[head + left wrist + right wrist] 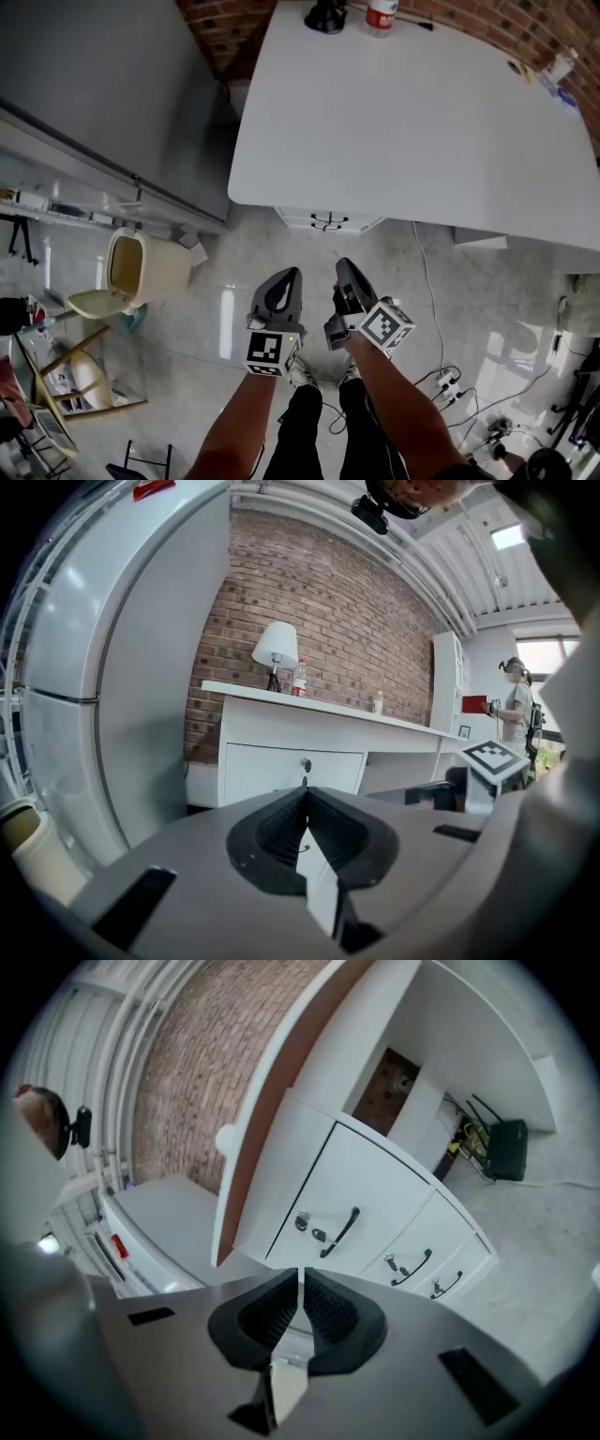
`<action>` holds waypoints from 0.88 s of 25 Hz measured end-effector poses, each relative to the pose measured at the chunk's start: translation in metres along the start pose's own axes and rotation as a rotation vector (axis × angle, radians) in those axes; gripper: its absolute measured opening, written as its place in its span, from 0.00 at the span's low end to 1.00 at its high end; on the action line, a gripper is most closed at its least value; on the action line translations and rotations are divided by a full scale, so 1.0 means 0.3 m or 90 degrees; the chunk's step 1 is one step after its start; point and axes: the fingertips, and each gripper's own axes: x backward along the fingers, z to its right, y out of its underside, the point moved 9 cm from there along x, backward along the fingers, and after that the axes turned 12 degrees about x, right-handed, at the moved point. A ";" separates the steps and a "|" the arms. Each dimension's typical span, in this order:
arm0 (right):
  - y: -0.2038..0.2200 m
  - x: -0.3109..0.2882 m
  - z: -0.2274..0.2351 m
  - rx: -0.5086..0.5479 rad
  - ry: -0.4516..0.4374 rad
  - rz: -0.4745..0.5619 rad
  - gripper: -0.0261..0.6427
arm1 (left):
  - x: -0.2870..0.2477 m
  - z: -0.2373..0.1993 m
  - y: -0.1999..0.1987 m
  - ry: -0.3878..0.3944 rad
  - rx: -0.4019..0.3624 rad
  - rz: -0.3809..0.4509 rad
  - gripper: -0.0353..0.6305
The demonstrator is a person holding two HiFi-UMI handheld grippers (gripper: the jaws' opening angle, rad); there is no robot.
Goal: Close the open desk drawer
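Looking down in the head view, the white desk drawer with a black handle (328, 221) juts just past the edge of the white desk top (412, 112). The left gripper (286, 279) and right gripper (347, 274) hang short of it, pointed its way. The left gripper view has its jaws pressed together, empty, lined up on the drawer front. The right gripper view matches: closed on nothing, likely as a blunt pusher.

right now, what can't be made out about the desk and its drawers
Head view: the desk top covers the drawers; only a sliver of front shows, so how far any stands out is unclear.
Left gripper view: the left hand-held gripper hides everything below the top drawer.
Head view: lamp and bottle are cut by the top edge.
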 end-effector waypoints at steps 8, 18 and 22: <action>-0.076 0.272 -0.257 0.203 0.002 -0.027 0.09 | 0.140 0.132 -0.105 0.016 0.015 -0.002 0.06; -0.246 0.492 -0.649 0.552 0.034 0.001 0.09 | 0.366 0.348 -0.295 0.023 0.005 0.034 0.06; -0.285 0.580 -0.757 0.585 0.044 0.009 0.09 | 0.468 0.418 -0.389 0.044 -0.041 0.039 0.06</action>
